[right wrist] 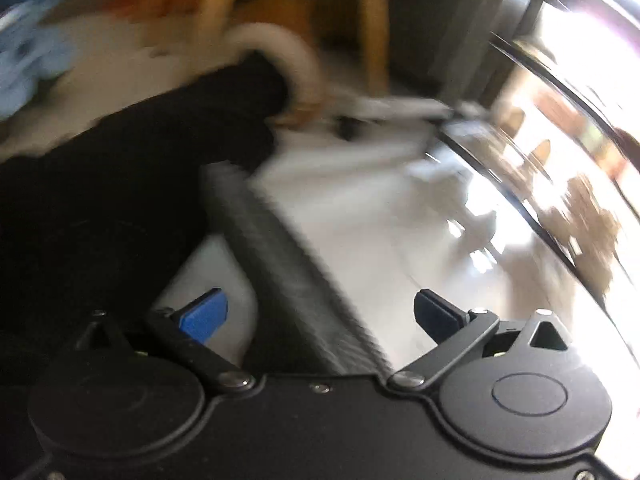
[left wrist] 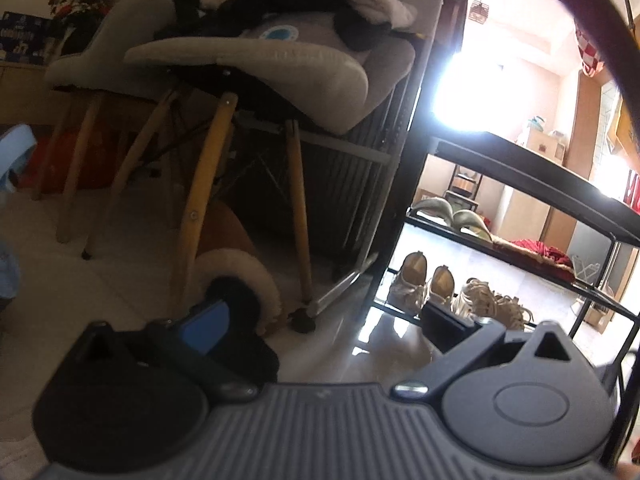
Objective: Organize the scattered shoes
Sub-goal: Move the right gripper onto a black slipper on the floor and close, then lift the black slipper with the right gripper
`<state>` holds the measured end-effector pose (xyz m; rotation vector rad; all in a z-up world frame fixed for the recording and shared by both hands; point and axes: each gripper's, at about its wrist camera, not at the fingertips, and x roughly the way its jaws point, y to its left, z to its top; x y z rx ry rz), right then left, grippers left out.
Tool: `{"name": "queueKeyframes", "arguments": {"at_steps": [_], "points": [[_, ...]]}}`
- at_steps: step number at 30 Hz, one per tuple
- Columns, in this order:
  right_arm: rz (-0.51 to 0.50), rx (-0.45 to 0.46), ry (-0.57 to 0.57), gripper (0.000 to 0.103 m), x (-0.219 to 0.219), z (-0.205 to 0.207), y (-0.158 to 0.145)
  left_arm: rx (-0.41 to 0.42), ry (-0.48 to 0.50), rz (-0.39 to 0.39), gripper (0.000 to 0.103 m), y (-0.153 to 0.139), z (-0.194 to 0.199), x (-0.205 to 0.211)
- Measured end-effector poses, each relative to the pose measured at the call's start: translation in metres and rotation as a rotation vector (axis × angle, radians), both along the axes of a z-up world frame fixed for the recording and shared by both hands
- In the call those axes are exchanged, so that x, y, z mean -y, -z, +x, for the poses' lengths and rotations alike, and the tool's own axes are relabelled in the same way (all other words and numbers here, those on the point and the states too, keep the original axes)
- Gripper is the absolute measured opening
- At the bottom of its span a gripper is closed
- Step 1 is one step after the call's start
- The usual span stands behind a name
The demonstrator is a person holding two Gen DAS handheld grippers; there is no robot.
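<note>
left hand-held gripper (left wrist: 326, 320) fingers spread, nothing between. right hand-held gripper (right wrist: 320, 314) spread too, view motion-blurred. fur-lined boot (left wrist: 240, 280) on floor, half hidden behind chair leg (left wrist: 200, 200). beige shoes (left wrist: 424, 284) on shoe rack (left wrist: 520, 256) bottom tier.

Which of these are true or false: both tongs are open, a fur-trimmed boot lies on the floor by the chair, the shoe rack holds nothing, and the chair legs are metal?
1. Both the left tongs and right tongs are open. True.
2. A brown boot with white fur trim lies on the floor by the grey cushioned chair. True.
3. The black metal shoe rack holds nothing. False: beige lace-up shoes sit on its lowest shelf.
4. The chair legs are metal. False: they look wooden.
</note>
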<state>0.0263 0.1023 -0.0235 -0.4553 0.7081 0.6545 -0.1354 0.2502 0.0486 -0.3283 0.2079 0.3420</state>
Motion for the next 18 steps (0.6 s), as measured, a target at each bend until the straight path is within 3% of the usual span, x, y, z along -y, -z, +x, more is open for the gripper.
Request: {"name": "queueKeyframes", "arguments": {"at_steps": [3,10,14,18], "points": [[0.139,-0.090,0.144,0.103,0.023,0.031,-0.009,0.000,0.007,-0.008,0.103,0.002,0.003,0.001],[0.316,-0.183,0.435,0.103,0.068,0.086,-0.014,-0.002,0.021,-0.009,0.103,0.006,0.008,0.004],[0.301,-0.173,0.533,0.103,0.077,0.114,-0.009,-0.012,0.031,0.003,0.103,0.009,0.009,0.010],[0.286,-0.220,0.571,0.103,0.080,0.145,0.000,-0.014,0.050,0.014,0.103,0.012,0.009,0.016]]}}
